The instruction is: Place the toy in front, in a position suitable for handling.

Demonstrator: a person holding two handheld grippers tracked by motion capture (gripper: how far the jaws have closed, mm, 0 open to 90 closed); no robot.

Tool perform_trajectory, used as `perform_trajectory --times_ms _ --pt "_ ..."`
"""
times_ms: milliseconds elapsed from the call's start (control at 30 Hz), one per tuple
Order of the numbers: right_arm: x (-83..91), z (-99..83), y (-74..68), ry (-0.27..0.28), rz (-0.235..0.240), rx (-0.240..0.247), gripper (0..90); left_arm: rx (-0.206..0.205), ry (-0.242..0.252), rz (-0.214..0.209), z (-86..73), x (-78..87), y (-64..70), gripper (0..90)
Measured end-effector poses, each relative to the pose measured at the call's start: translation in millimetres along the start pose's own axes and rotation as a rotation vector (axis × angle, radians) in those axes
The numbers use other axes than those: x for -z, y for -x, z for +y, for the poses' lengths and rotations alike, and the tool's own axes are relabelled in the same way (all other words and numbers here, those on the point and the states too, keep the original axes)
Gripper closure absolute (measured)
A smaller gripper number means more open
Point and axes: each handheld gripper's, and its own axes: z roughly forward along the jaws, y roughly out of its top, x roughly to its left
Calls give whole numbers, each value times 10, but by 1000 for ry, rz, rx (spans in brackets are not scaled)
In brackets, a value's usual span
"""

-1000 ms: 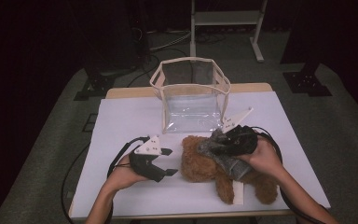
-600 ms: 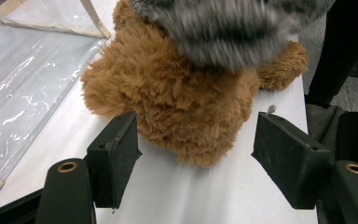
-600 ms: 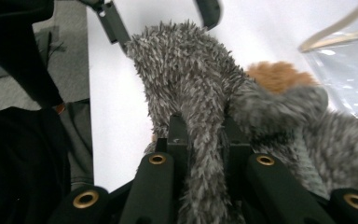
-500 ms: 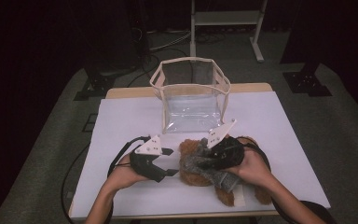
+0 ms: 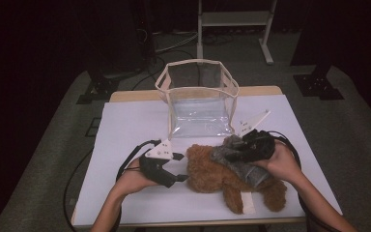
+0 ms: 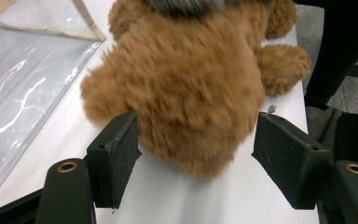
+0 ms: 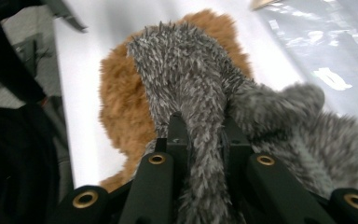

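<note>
A brown teddy bear [image 5: 217,175] lies on its side on the white table [image 5: 125,125], head toward my left gripper [image 5: 182,167]. That gripper is open, and in the left gripper view the bear's head [image 6: 186,88] sits between the two pads [image 6: 121,149] without being squeezed. My right gripper [image 5: 229,155] is shut on a grey fuzzy scarf [image 5: 244,166] draped over the bear. In the right gripper view the grey scarf [image 7: 200,107] is pinched between the jaws, with the brown bear [image 7: 121,107] beneath it.
A clear plastic bag [image 5: 198,99] with a cream rim stands open behind the bear at the table's middle back. A white tag [image 5: 247,202] lies by the bear's legs. Dark floor and stand legs [image 5: 319,82] surround the table.
My right gripper, holding the grey scarf, moved left over the bear and then back slightly right. The left gripper stayed by the bear's head.
</note>
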Motion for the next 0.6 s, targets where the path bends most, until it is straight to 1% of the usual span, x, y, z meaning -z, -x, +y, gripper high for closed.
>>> perform_trajectory --times_ms 100,133,200,267,333,367,400,533,600 --pt "-51 -9 -98 -5 26 15 772 -14 3 -27 83 -115 37 298" --pt "-56 -15 -127 -8 34 11 772 -22 3 -34 105 -155 54 296" --pt "-65 -39 -149 -1 49 20 772 -31 -1 -51 137 -227 75 296" --pt "-58 -60 -154 5 63 13 772 -28 -14 -69 148 -300 82 306" --pt "-26 -71 -129 18 71 -2 771 -20 -30 -77 139 -365 92 307" --pt "-9 -71 -113 22 69 -4 771 -8 -25 -83 132 -382 91 307" --pt "24 -69 -88 28 66 -16 771 -6 -28 -90 128 -386 86 308" --pt "184 -59 99 60 30 -61 771 -7 -36 -99 118 -376 87 313" --pt "222 -73 196 48 11 -78 770 -8 -42 -102 112 -372 87 313"
